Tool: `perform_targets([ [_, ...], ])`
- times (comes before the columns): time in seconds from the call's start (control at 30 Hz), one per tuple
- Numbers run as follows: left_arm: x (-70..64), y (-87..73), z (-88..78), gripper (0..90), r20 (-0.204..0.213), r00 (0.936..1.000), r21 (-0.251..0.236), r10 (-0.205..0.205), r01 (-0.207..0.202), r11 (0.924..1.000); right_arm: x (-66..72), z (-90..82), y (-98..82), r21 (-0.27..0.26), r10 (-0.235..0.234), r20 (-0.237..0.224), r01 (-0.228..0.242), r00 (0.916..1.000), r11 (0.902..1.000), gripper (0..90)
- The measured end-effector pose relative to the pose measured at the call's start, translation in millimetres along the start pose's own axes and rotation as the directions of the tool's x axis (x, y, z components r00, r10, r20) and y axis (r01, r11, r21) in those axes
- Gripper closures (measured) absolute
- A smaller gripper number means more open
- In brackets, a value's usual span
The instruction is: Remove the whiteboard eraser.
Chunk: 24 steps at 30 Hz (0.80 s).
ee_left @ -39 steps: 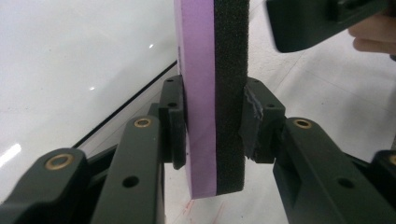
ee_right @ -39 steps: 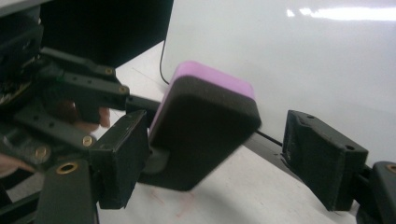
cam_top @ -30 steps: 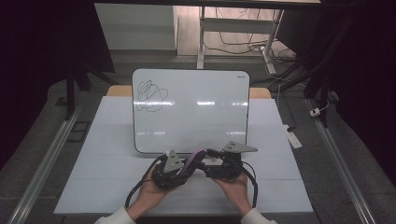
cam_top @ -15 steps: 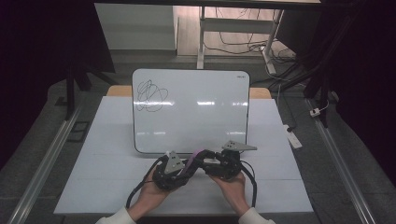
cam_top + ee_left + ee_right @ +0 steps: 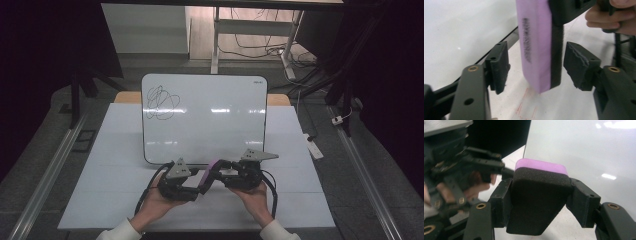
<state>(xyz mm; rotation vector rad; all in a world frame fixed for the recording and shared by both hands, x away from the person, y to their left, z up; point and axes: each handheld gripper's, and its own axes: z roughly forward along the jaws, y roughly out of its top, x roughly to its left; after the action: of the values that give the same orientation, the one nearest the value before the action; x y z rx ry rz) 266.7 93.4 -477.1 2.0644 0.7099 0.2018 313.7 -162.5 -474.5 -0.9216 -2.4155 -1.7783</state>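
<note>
Handover above the near edge of the white rectangular whiteboard [image 5: 205, 117] on the pale table [image 5: 100, 200]. The purple-backed block eraser with black felt face [image 5: 537, 200] sits between the two grippers: the right gripper [image 5: 540, 203] has just been closing and now clamps it by its sides, while the left gripper [image 5: 535, 66] has just been opening, its pads standing clear of the eraser between them. Risk: the grip sits low on the eraser, so wiping the black scribble [image 5: 161, 102] may lever it loose.

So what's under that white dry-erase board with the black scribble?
The white dry-erase board lies on a pale table; light wooden corners peek out behind it. Anything else beneath is covered.
</note>
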Motion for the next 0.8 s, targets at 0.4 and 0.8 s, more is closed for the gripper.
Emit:
perform_targets([
  [0.4, 14.5, -1.3, -3.1, 26.7, 0.232, 0.9728, -0.013, -0.008, 0.011, 0.9999, -7.6, -7.7, 2.7, 0.016, -0.070, -0.197, 0.074, 0.9779, 0.9971, 39.7],
  [0.8, 13.2, -2.8, 7.9, 30.1, 0.391, 0.9202, 0.019, 0.007, -0.015, 0.9997, -2.7, -5.8, 2.1, 0.026, -0.117, -0.340, 0.133, 0.9333, 0.9908, 39.6],
])
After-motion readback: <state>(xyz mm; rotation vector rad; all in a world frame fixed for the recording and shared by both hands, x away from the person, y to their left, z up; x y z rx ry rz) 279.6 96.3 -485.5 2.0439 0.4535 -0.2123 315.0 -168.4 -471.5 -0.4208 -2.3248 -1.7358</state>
